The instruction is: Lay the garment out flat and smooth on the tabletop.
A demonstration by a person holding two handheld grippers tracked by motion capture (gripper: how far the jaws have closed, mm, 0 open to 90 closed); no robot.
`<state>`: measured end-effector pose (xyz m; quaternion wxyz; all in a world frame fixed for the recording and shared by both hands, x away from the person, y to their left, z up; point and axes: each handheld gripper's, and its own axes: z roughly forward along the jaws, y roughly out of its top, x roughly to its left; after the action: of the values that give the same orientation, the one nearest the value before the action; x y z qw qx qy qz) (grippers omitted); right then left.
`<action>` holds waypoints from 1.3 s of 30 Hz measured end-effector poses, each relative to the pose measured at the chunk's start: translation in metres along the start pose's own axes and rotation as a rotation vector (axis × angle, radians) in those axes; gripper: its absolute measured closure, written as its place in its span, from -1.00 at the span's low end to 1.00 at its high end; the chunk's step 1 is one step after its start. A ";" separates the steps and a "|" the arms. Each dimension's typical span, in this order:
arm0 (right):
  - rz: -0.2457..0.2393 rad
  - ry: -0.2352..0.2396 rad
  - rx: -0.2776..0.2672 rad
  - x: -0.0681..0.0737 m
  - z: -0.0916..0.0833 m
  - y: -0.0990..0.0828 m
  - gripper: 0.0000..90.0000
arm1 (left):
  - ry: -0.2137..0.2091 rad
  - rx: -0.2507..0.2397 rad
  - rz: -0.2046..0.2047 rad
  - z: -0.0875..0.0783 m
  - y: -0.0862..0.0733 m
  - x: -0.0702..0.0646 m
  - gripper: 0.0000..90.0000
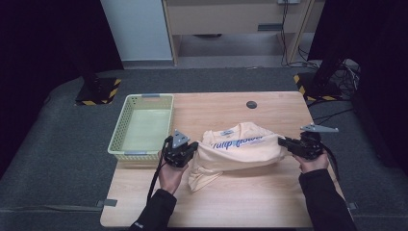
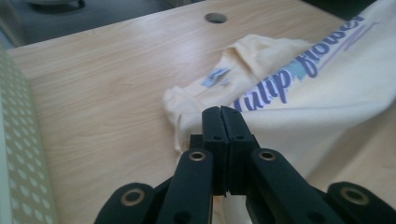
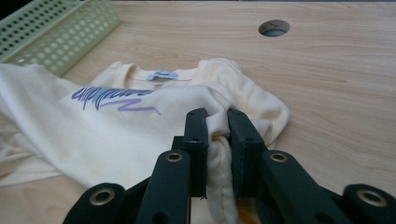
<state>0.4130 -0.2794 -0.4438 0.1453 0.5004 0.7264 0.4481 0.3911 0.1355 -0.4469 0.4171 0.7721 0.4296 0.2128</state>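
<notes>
Now the big light wooden table (image 1: 269,202) carries a pale yellow cotton T-shirt with blue lettering (image 1: 240,149), stretched between both grippers just right of the pale green perforated plastic basket (image 1: 126,120). To my eye the risk is a slip: the cloth is pulled taut, and any harder tug could drag a thin pinch loose, dropping that side in a heap or snagging the dangling bottom corner. The right gripper (image 3: 217,123) has its 2 jaws narrowly parted, clamped on a thick bunched fold. The left gripper (image 2: 221,119) looks pressed fully together, with fabric at its tips, seemingly nipping a thin edge.
</notes>
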 end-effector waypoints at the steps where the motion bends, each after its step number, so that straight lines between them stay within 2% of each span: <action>1: 0.014 -0.030 0.010 -0.004 0.016 0.002 0.74 | 0.014 0.008 -0.004 0.008 -0.001 0.002 0.99; 2: 0.019 -0.043 0.013 -0.007 0.023 0.002 0.74 | 0.037 0.031 -0.007 0.021 -0.004 0.006 0.99; 3: 0.019 -0.043 0.013 -0.007 0.023 0.002 0.74 | 0.037 0.031 -0.007 0.021 -0.004 0.006 0.99; 4: 0.019 -0.086 0.019 -0.013 0.037 0.000 0.72 | 0.046 0.042 -0.003 0.026 -0.006 0.008 0.98; 6: 0.023 -0.102 0.017 -0.016 0.043 -0.001 0.72 | 0.075 0.066 0.016 0.036 -0.009 0.010 0.98; 8: 0.022 -0.129 0.017 -0.023 0.056 -0.005 0.68 | 0.080 0.084 0.016 0.043 -0.011 0.011 0.98; 9: 0.028 -0.128 0.017 -0.025 0.058 -0.006 0.63 | 0.085 0.095 0.022 0.046 -0.012 0.011 0.97; 11: 0.028 -0.132 0.018 -0.026 0.060 -0.007 0.56 | 0.093 0.098 0.027 0.047 -0.012 0.010 0.96; 12: 0.018 -0.152 0.001 -0.029 0.060 -0.008 0.42 | 0.106 0.099 0.031 0.044 -0.012 0.010 0.88; 13: 0.018 -0.152 0.001 -0.029 0.060 -0.008 0.42 | 0.106 0.099 0.031 0.044 -0.012 0.010 0.81; 15: 0.027 -0.159 -0.052 -0.032 0.049 -0.006 0.25 | 0.119 0.078 0.028 0.033 -0.009 0.012 0.73; 17: 0.024 -0.161 -0.072 -0.033 0.044 -0.006 0.23 | 0.123 0.068 0.027 0.028 -0.008 0.013 0.68; 20: 0.011 -0.150 -0.098 -0.033 0.026 -0.005 0.16 | 0.108 0.065 0.024 0.012 -0.008 0.012 0.56; 21: -0.001 -0.130 -0.101 -0.030 0.016 -0.006 0.11 | 0.095 0.065 0.025 0.002 -0.011 0.010 0.49; 24: -0.013 -0.109 -0.099 -0.027 0.007 -0.009 0.07 | 0.078 0.063 0.019 -0.007 -0.016 0.007 0.43; 27: -0.020 -0.085 -0.090 -0.025 -0.006 -0.017 0.00 | 0.046 0.055 -0.023 -0.017 -0.024 0.006 0.34; 28: -0.020 -0.078 -0.088 -0.026 -0.008 -0.020 -0.03 | 0.030 0.049 -0.050 -0.022 -0.029 0.006 0.33; 29: -0.020 -0.078 -0.088 -0.026 -0.008 -0.020 -0.03 | 0.030 0.049 -0.050 -0.022 -0.029 0.006 0.31; 32: -0.038 -0.066 -0.075 -0.030 -0.010 -0.033 -0.09 | 0.002 0.059 -0.089 -0.022 -0.036 0.005 0.27; 35: -0.036 -0.062 -0.066 -0.033 -0.006 -0.038 -0.12 | -0.007 0.065 -0.095 -0.018 -0.037 0.003 0.25; 39: -0.049 -0.052 -0.044 -0.038 0.004 -0.042 -0.13 | -0.014 0.077 -0.084 -0.010 -0.038 -0.001 0.26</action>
<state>0.4079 -0.3143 -0.4890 0.1861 0.4905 0.7246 0.4469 0.3654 0.1493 -0.4725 0.3986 0.7705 0.4665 0.1729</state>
